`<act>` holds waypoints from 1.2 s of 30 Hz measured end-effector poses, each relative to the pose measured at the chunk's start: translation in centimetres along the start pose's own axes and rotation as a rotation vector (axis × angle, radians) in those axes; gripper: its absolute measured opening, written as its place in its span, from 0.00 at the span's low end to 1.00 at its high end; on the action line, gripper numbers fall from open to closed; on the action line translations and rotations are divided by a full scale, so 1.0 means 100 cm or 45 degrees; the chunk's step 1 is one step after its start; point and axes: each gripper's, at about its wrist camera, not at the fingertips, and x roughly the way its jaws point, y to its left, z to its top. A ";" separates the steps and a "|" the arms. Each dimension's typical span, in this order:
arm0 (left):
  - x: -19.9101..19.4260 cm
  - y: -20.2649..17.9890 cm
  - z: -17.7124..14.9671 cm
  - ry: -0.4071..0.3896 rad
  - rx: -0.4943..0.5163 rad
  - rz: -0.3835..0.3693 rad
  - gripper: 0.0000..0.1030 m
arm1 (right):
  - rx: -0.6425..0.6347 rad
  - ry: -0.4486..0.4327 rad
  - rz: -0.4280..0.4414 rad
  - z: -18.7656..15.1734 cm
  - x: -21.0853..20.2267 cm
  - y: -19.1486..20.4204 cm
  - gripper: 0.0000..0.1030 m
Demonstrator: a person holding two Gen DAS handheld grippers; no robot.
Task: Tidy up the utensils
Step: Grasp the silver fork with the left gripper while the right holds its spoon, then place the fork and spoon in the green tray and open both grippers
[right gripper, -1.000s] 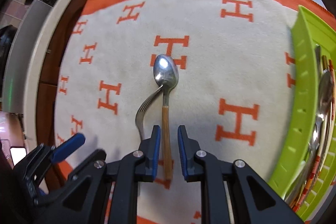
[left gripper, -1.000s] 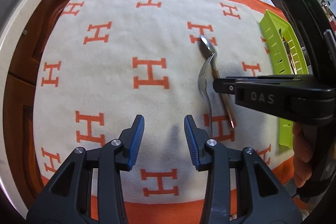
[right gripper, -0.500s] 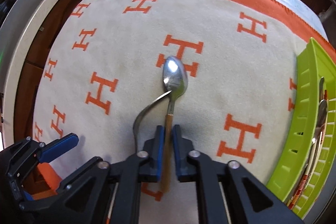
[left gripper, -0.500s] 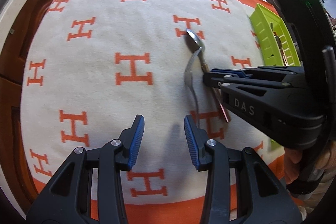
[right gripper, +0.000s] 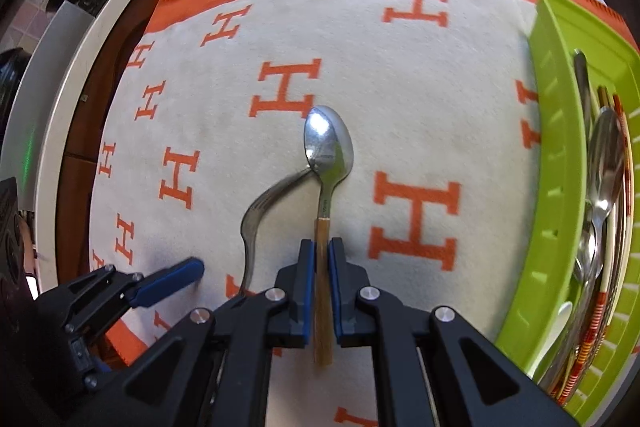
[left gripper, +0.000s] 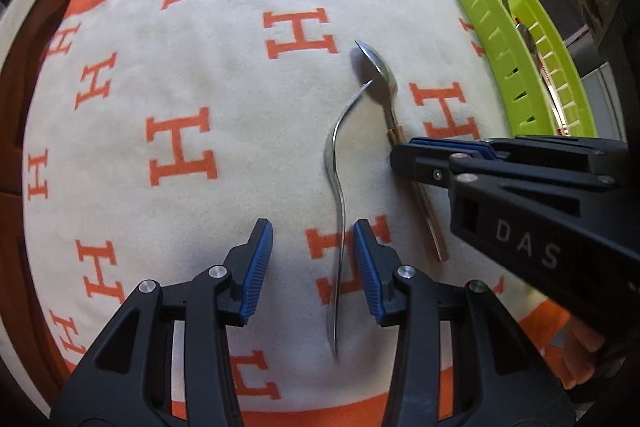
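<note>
A spoon (right gripper: 328, 143) with a wooden handle lies on the H-patterned cloth (right gripper: 400, 87). My right gripper (right gripper: 321, 259) is shut on that handle, near the metal neck. A steel fork (left gripper: 335, 163) lies beside the spoon (left gripper: 378, 69), its tines touching the bowl. My left gripper (left gripper: 314, 263) stands open over the cloth with the fork's handle between its jaws, close to the right pad and not pinched. In the left wrist view the right gripper (left gripper: 400, 153) comes in from the right across the spoon's handle. The fork (right gripper: 256, 219) curves to the left of my right gripper.
A lime green slotted tray (right gripper: 560, 187) sits at the cloth's right edge, holding several spoons and other utensils (right gripper: 600, 187). The same tray (left gripper: 520, 75) shows at the upper right in the left wrist view. A white rim borders the round table on the left (right gripper: 64, 131).
My right gripper's jaws closed on the spoon's wooden handle. My left gripper slid right across the cloth until the fork's handle lay between its open jaws.
</note>
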 end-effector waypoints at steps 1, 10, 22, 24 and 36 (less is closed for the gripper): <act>0.000 -0.002 0.000 -0.002 0.008 0.019 0.36 | 0.010 -0.004 0.013 -0.001 -0.001 -0.003 0.06; -0.005 0.010 0.002 -0.020 -0.123 -0.050 0.02 | 0.074 -0.024 0.100 0.000 0.005 -0.008 0.06; -0.068 -0.025 -0.002 -0.144 -0.091 -0.209 0.02 | 0.185 -0.114 0.242 -0.030 -0.034 -0.043 0.06; -0.080 -0.042 0.003 -0.165 -0.052 -0.243 0.02 | 0.197 -0.156 0.268 -0.035 -0.049 -0.049 0.06; -0.085 -0.151 0.044 -0.174 0.098 -0.322 0.02 | 0.350 -0.419 0.254 -0.068 -0.127 -0.124 0.07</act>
